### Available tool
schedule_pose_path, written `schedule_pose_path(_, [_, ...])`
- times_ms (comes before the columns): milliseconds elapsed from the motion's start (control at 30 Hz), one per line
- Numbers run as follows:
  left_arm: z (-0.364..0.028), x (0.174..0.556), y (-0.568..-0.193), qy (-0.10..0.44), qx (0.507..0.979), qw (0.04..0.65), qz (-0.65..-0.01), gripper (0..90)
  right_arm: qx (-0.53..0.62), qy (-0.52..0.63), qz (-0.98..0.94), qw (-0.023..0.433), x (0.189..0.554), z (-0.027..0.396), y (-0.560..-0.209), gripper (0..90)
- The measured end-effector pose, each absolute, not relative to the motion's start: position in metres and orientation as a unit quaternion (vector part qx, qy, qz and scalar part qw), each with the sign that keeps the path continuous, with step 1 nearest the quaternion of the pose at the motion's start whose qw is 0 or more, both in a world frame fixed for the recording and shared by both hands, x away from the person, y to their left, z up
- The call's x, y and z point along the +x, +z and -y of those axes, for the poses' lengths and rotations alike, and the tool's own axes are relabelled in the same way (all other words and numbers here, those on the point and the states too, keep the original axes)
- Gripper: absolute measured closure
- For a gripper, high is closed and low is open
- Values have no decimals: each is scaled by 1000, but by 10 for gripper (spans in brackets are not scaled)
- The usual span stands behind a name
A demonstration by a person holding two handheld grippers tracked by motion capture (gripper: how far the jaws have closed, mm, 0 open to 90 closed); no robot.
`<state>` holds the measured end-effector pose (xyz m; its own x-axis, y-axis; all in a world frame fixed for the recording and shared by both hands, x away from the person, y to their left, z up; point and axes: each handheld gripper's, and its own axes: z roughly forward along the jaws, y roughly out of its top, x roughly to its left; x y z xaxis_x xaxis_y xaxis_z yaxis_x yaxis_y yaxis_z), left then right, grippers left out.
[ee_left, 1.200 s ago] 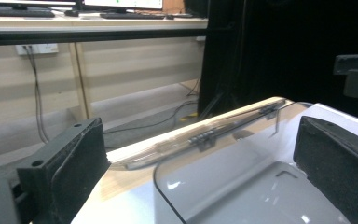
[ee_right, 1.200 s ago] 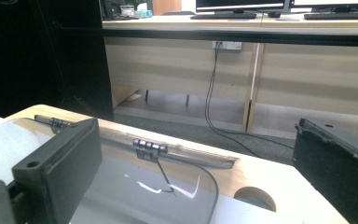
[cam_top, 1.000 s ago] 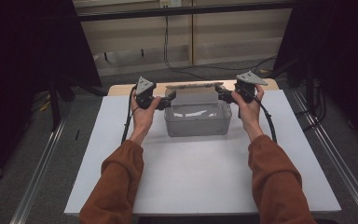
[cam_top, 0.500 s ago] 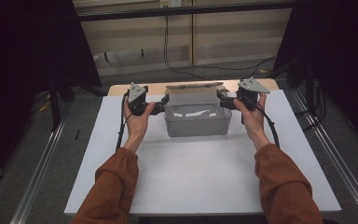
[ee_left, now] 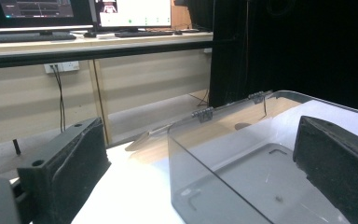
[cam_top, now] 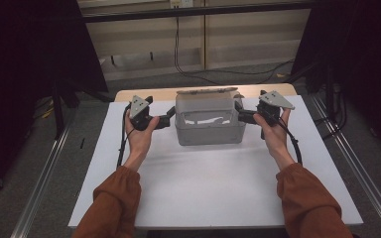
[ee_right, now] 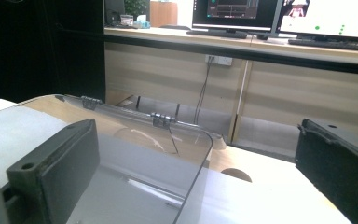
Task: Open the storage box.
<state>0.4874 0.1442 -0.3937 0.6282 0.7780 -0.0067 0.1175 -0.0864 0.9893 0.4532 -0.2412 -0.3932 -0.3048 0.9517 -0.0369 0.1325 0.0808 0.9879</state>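
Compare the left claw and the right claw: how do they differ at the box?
The left claw straddles the left wall of the box; the right claw straddles the right wall. The left sits slightly lower in the high view. Both are open, one jaw inside, one outside.

I wore rust-orange long sleeves [cam_top: 114, 198], gathered at the cuffs. My left gripper [cam_top: 170, 115] was black, topped by a grey three-cornered plate, and a black cable trailed from it toward six o'clock. My right gripper [cam_top: 239, 112] matched it: black body, grey plate, black cable looping along my forearm. Seen close in the gripper views, the jaws were blocky matte-black pads with small round holes near their top edges.
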Motion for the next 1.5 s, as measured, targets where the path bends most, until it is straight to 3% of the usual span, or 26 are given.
schedule_pose_path(933, [-165, 427, -401, 271, 666, 603, -345, 26, 427, 500, -614, 437, 387, 255, -400, 0])
schedule_pose_path(1033, [-164, 417, -404, 250, 662, 609, -358, 26, 424, 505, -613, 436, 380, 255, -402, 0])
schedule_pose_path(1500, [-177, 385, -417, 286, 674, 583, -353, 26, 430, 514, -603, 433, 346, 264, -406, 0])
